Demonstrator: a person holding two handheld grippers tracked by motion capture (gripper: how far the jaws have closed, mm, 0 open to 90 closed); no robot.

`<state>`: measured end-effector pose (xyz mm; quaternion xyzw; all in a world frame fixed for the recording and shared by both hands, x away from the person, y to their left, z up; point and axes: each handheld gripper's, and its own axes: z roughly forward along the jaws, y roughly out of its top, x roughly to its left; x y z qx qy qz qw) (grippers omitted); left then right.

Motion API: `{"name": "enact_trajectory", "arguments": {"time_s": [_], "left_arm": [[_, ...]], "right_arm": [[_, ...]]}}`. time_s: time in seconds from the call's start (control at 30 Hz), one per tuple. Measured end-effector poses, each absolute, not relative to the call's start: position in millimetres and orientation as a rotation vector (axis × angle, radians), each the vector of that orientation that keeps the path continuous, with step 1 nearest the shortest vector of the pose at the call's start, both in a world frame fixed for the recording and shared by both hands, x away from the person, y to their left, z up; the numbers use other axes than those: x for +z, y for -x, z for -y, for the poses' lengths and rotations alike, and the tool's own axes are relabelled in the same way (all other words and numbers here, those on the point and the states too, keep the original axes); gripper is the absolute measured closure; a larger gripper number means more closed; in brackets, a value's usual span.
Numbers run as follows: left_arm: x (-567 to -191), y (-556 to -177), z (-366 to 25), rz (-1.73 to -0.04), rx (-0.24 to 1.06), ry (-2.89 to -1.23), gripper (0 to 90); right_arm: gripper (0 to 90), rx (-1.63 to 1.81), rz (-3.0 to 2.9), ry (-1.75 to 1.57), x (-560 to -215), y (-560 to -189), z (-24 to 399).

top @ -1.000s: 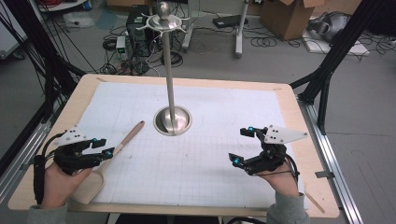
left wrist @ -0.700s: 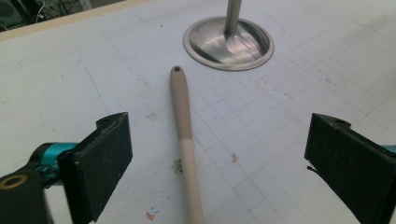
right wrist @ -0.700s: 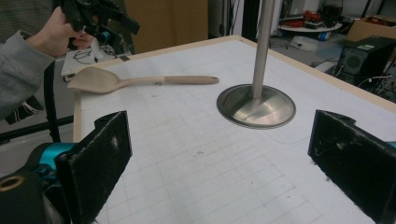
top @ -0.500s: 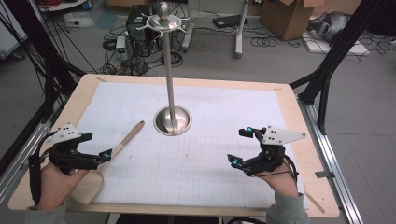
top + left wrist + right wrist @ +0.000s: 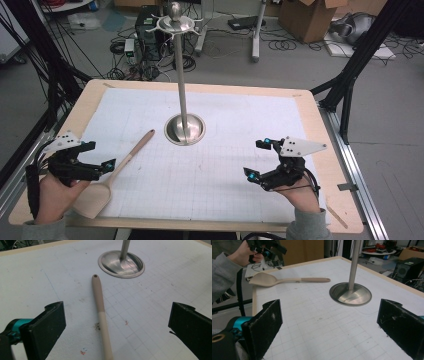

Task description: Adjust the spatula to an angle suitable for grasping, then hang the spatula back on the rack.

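**Wooden spoon lying flat, before any grasp**

While the wooden spoon [image 5: 117,170] lies flat on the gridded mat [image 5: 210,175] at the near left of the table [image 5: 320,130], it is framed between the wide-spread jaws of the left gripper [image 5: 92,162], which have just been opening and hold nothing. The bowl of the spoon is seen at the near edge, beside the left hand [image 5: 50,195]; the handle runs far and rightward, its holed tip ending short of the round base of the metal stand [image 5: 185,129]. The right gripper [image 5: 257,160] is held near the right edge, jaws likewise fully apart and empty. The spoon is judged light, rigid and not fragile, though its smooth, rounded handle may roll or slip between flat pads. A hold across the handle's middle, near the colour change visible in the left gripper view [image 5: 102,312], is judged best for balance.
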<state>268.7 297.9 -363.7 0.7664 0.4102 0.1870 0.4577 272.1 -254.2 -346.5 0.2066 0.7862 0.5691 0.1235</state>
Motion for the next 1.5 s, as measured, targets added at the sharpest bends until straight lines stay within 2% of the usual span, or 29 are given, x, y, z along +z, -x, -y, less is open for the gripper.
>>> {"name": "enact_trajectory", "arguments": {"time_s": [0.47, 1.5], "left_arm": [[-380.0, -275.0, -294.2, -1.043, 0.402, -1.946, 1.7], [-405.7, -290.8, -293.4, -1.07, 0.369, -2.027, 1.7]], "right_arm": [[5.3, 1.667, -2.287, -0.606, -345.4, -272.7, 255.4], [5.3, 1.644, -2.299, -0.629, -348.2, -274.2, 256.2]]}}
